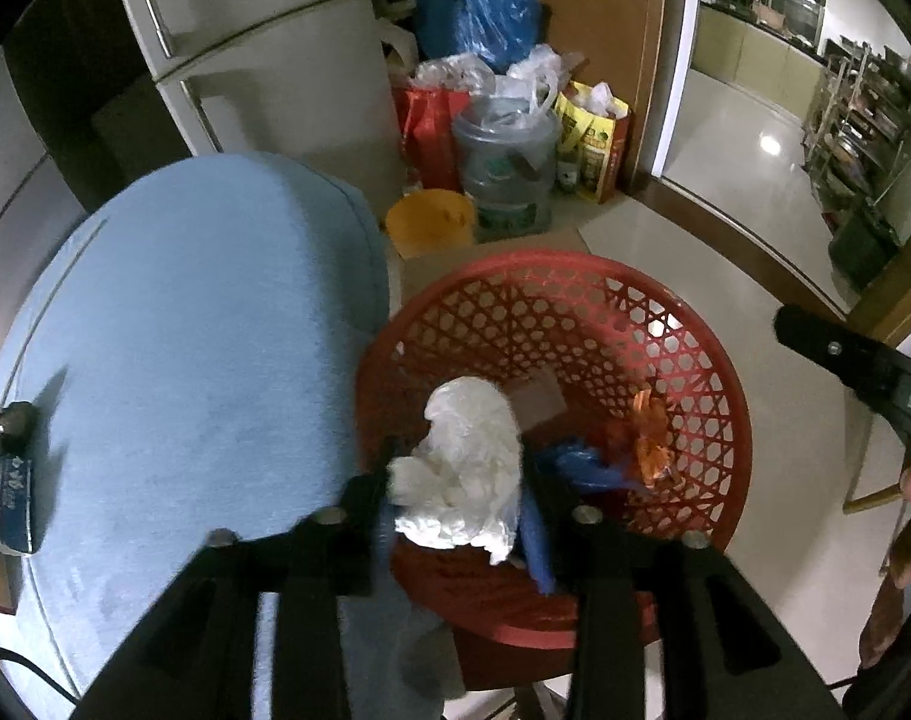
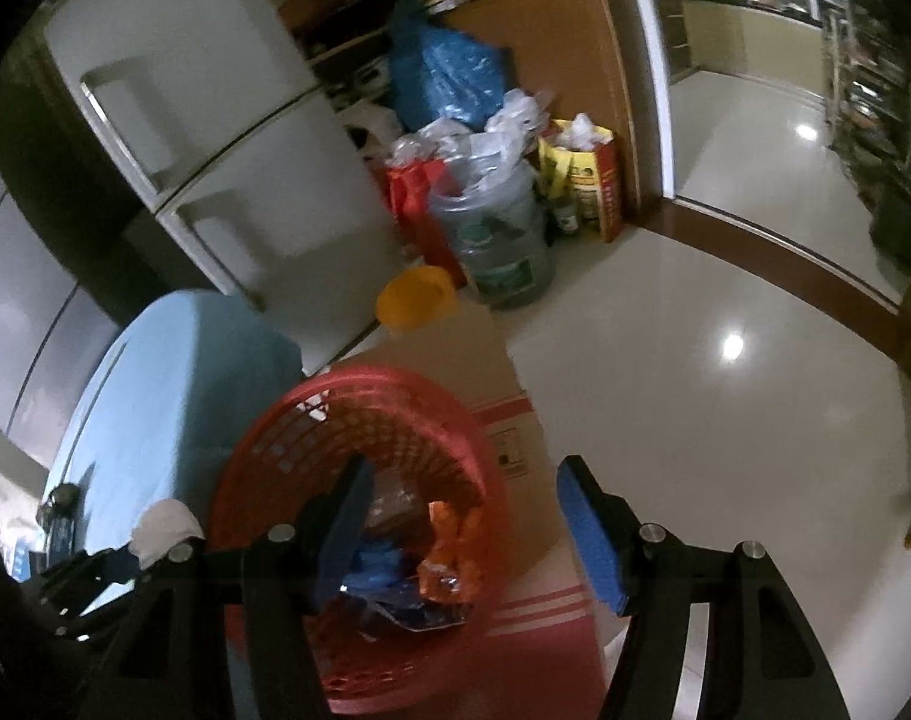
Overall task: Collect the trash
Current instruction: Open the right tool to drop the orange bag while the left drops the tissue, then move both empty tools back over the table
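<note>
We've got the blue-covered table (image 1: 185, 348) to the left of our left gripper (image 1: 455, 504). The red basket (image 1: 665, 312) sits just beside the table edge, directly ahead of and below that gripper; our read is it's parked there so trash goes straight off the table into it.

Left gripper is clamped on a crumpled white tissue wad (image 1: 467, 468), held over the basket's near rim. Looks like we're at the drop step; opening the jaws here should land it inside, though it's close to the rim, so a bit further forward would be safer.

Already in the basket, ahead and right of the wad: blue wrapper (image 1: 581, 465), orange wrapper (image 1: 653, 438).

Right gripper (image 2: 461, 516) has its jaws apart, holding nothing, hovering over the basket's right side.

Small dark items (image 1: 8, 438) sit at the table's far-left edge; can't tell what they are.
</note>
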